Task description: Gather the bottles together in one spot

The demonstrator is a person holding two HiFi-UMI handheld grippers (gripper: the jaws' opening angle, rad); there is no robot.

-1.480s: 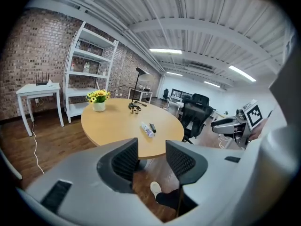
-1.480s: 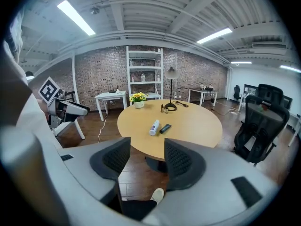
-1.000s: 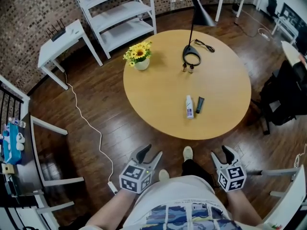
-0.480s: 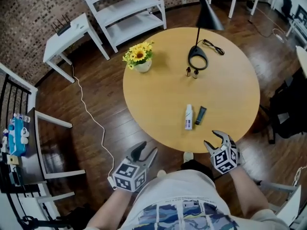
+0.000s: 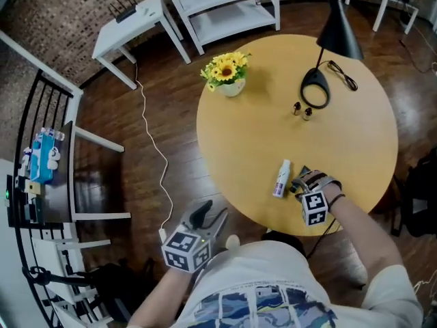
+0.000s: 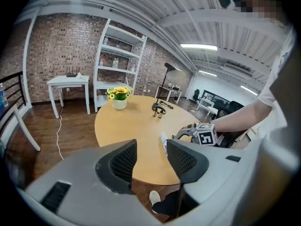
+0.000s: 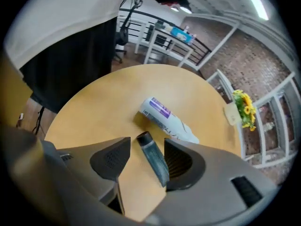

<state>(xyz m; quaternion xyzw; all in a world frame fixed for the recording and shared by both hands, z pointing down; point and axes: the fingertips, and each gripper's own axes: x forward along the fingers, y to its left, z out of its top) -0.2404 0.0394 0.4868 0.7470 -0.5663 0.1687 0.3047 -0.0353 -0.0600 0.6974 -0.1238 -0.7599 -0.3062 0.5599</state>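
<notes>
My left hand-held gripper (image 5: 213,214) hangs off the table (image 5: 355,142), over the wood floor close to my body. Its jaws stand apart with nothing between them; its own view looks across the table top past the two grey pads (image 6: 124,161).

Further right, near the table's near edge, lies the white bottle (image 5: 280,178). It is a slim white plastic bottle with a purple label, flat on its side. In the head view its long axis runs almost straight away from me, leaning a little to the right at the far end. The broad base faces the table edge and the narrower end points in toward the middle of the table.

Just to the right of it lies a dark tube (image 7: 153,157), blue-grey with a round black cap, also flat on the table. It lies alongside the white bottle at a slight angle, not touching it. In the right gripper view the capped end points away from the gripper.

My right hand-held gripper (image 5: 305,181) points steeply down over that tube. Its jaws are wide apart, one on each side of the tube. The tube lies closer to the right-hand pad in that view, and the pads are not pressed on it.

Well apart, toward the far side, two small bottles (image 5: 298,108) (image 5: 307,113) stand upright side by side, just beside the ring base of the black lamp (image 5: 317,94).
</notes>
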